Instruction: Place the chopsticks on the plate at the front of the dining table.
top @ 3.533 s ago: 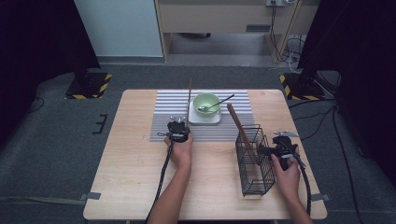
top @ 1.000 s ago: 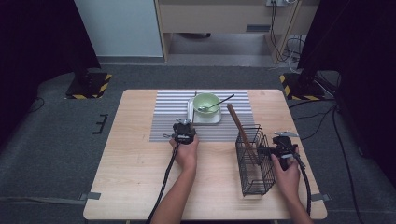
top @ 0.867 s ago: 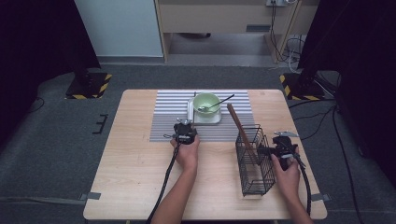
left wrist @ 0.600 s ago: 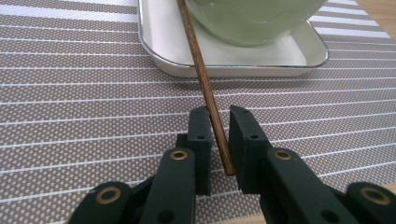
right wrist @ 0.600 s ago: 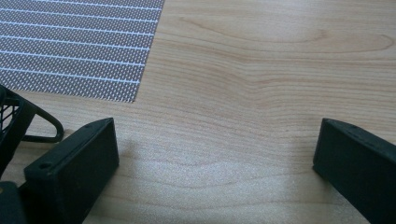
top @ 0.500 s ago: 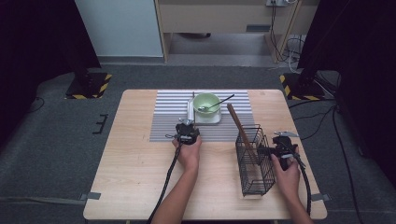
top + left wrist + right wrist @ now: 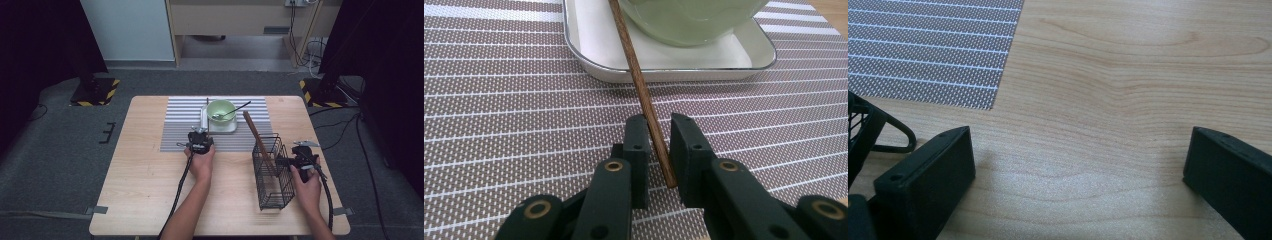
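A brown wooden chopstick (image 7: 639, 75) lies on the striped mat (image 7: 499, 110), its far part resting over the rim of a white tray (image 7: 589, 55). Its near end sits between the jaws of my left gripper (image 7: 659, 150), which stand narrowly apart with a slim gap beside the stick. In the high view the left gripper (image 7: 200, 136) sits just in front of the tray (image 7: 220, 129). The tray carries a green bowl (image 7: 221, 109) with a spoon (image 7: 237, 108). My right gripper (image 7: 300, 150) is open wide over bare wood, beside a black wire basket (image 7: 272, 172).
A long brown wooden utensil (image 7: 256, 132) leans out of the basket toward the mat (image 7: 180, 120). In the right gripper view the basket's wire handle (image 7: 895, 137) is at the left and the mat's corner (image 7: 933, 55) lies ahead. Cables trail toward the table's near edge.
Since the earliest frame my left gripper has moved right and forward to the tray, and the chopstick has come down onto the mat. The right gripper has stayed still.
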{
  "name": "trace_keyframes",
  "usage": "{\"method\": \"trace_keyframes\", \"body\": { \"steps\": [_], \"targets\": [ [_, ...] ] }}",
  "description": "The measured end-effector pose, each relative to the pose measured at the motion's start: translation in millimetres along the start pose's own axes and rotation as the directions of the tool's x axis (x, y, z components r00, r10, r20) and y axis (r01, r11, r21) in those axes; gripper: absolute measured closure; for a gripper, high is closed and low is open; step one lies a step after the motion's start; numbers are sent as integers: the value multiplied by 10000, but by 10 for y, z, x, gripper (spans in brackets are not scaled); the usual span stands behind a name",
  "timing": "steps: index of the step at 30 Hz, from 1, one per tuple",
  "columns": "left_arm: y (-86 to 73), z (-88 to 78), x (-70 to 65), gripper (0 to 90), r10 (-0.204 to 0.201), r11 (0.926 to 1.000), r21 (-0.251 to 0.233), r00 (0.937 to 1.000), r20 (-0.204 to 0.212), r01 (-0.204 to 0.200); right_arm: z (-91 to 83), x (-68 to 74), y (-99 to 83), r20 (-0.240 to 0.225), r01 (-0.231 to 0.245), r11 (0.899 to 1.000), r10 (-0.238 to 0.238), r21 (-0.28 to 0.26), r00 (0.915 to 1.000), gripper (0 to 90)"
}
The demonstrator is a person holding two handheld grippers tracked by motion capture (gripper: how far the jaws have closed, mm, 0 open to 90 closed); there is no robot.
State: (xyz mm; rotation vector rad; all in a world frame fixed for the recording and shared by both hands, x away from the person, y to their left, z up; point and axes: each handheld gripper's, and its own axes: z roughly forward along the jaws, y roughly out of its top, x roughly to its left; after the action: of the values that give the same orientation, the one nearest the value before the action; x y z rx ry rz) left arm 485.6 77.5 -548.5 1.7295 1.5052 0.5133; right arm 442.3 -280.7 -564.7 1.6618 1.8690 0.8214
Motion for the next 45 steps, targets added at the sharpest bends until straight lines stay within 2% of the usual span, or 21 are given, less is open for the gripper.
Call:
{"method": "trace_keyframes", "body": {
  "steps": [19, 27, 35, 45],
  "targets": [
    [-4, 11, 13, 768, 71, 10000, 4, 10000, -20, -71, 0, -2, 0, -4, 22, 10000, -22, -7, 10000, 4],
    [-3, 9, 26, 738, 131, 9999, 0, 9999, -66, -131, 0, -2, -1, -2, 22, 10000, -22, -8, 10000, 4],
    [-10, 9, 19, 673, 243, 9997, -6, 9996, -156, -243, 0, -2, 0, -3, 22, 10000, -22, -7, 10000, 4],
    [-23, -52, -15, 522, 563, 9984, -63, 9977, -380, -566, 0, -2, 0, -4, 20, 10000, -20, -7, 10000, 4]
  ]
}}
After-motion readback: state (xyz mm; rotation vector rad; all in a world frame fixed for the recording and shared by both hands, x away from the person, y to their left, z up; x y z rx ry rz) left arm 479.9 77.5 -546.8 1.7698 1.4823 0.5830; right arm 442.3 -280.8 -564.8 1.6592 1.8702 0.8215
